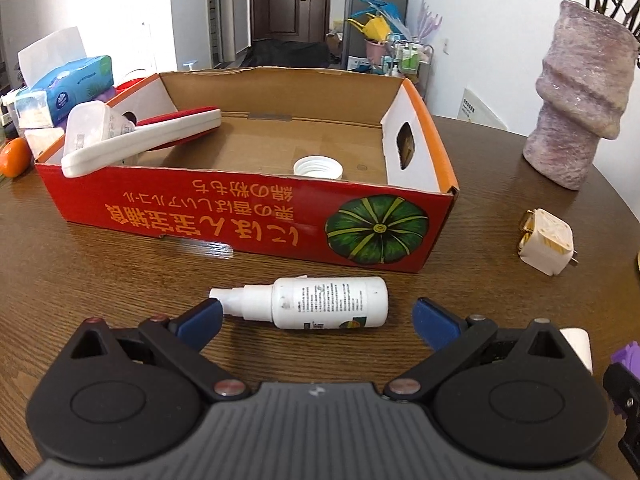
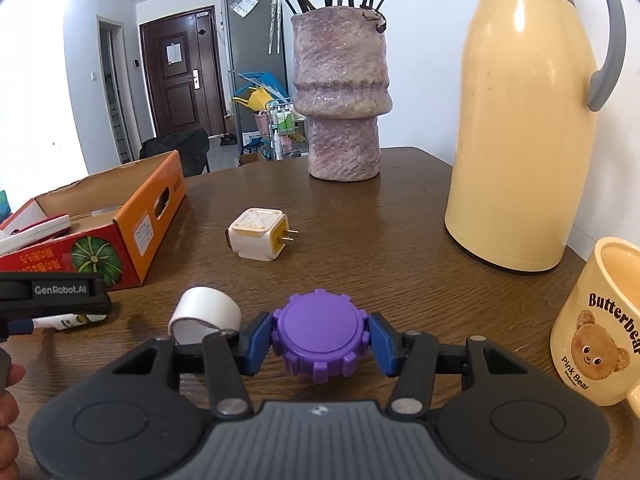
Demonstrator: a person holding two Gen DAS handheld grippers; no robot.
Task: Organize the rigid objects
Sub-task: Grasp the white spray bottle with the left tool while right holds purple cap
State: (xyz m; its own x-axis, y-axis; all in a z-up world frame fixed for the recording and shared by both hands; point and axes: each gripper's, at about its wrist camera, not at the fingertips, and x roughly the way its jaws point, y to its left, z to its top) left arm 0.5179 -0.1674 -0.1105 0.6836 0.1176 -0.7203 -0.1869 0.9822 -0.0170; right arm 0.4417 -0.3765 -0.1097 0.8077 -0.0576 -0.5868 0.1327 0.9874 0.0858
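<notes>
A white spray bottle (image 1: 308, 302) lies on its side on the wooden table, between the wide-apart blue fingers of my left gripper (image 1: 320, 316), which is open; the left pad sits by the nozzle. Behind it stands a red cardboard box (image 1: 248, 216) holding a white and red slipper (image 1: 140, 140), a white lid (image 1: 318, 167) and a plastic tub (image 1: 90, 128). My right gripper (image 2: 320, 340) is shut on a purple toothed cap (image 2: 318, 336) just above the table. A white plug adapter (image 2: 260, 234) and a roll of white tape (image 2: 204, 314) lie on the table nearby.
A purple stone vase (image 2: 340, 96) stands at the back of the table. A cream thermos jug (image 2: 524, 120) and a bear mug (image 2: 596, 332) stand at the right. Tissue packs (image 1: 68, 88) and an orange (image 1: 14, 156) sit left of the box. A hand (image 2: 8, 408) shows at the left edge.
</notes>
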